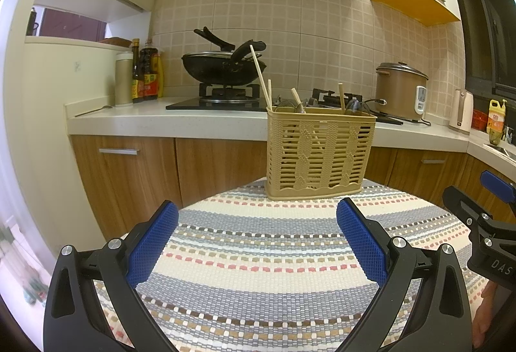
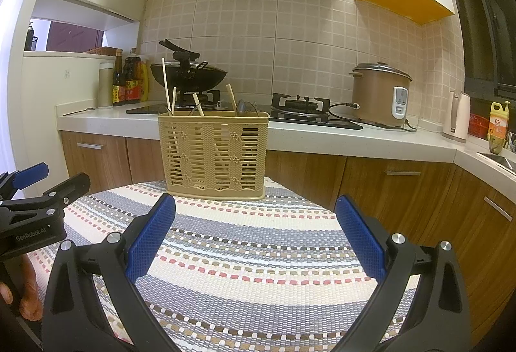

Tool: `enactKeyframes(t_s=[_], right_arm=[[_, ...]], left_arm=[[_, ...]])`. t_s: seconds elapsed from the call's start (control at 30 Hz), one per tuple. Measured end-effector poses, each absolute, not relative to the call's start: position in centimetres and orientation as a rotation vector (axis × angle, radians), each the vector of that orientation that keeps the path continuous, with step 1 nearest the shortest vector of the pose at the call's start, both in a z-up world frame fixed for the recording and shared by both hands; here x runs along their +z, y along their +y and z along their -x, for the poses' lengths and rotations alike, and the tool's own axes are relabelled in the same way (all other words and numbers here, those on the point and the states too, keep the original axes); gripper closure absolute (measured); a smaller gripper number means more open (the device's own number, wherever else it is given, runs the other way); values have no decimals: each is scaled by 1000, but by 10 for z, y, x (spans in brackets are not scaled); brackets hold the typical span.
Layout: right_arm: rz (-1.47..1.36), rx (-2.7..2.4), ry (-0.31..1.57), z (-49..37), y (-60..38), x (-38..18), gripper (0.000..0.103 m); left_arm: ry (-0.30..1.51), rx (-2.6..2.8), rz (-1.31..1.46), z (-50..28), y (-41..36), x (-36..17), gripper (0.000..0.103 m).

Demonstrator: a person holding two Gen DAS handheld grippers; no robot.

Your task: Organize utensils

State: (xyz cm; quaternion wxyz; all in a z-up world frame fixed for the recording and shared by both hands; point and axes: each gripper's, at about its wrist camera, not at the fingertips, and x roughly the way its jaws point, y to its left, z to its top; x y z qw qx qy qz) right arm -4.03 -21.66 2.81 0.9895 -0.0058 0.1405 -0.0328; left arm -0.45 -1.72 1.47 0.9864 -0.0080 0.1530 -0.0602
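Both the left gripper [image 1: 257, 234] and right gripper [image 2: 254, 231] gape wide and empty above the striped mat [image 2: 258, 255]. At the mat's far edge stands the slatted plastic basket [image 2: 214, 152] holding chopsticks [image 2: 166, 84]. They look light, stiff and slippery, so pinching one mid-shaft above the rim seems wisest.

"GenRobot.AI" stands in white letters on the black body of the left gripper [image 2: 32, 187], seen at the left edge of the right wrist view. In the left wrist view, the right gripper [image 1: 477, 194] shows only "DAS". Bottle labels are too small to read.
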Motion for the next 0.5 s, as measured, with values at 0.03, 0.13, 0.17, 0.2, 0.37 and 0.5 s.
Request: enactKeyframes(t_s=[0.03, 0.13, 0.17, 0.2, 0.37, 0.5], right_arm=[[13, -66, 282, 40, -217, 28, 8], [13, -66, 282, 40, -217, 28, 8], [12, -66, 282, 40, -217, 28, 8], [13, -67, 281, 41, -217, 28, 8], [14, -67, 281, 40, -217, 28, 8], [15, -69, 281, 40, -218, 28, 8]], left_arm=[[310, -119, 15, 4, -18, 15, 8], [327, -117, 8, 4, -19, 14, 8], [328, -117, 8, 4, -19, 14, 8], [327, -117, 8, 5, -19, 14, 8], [315, -96, 14, 7, -15, 15, 9], [318, -101, 43, 7, -10, 17, 8]])
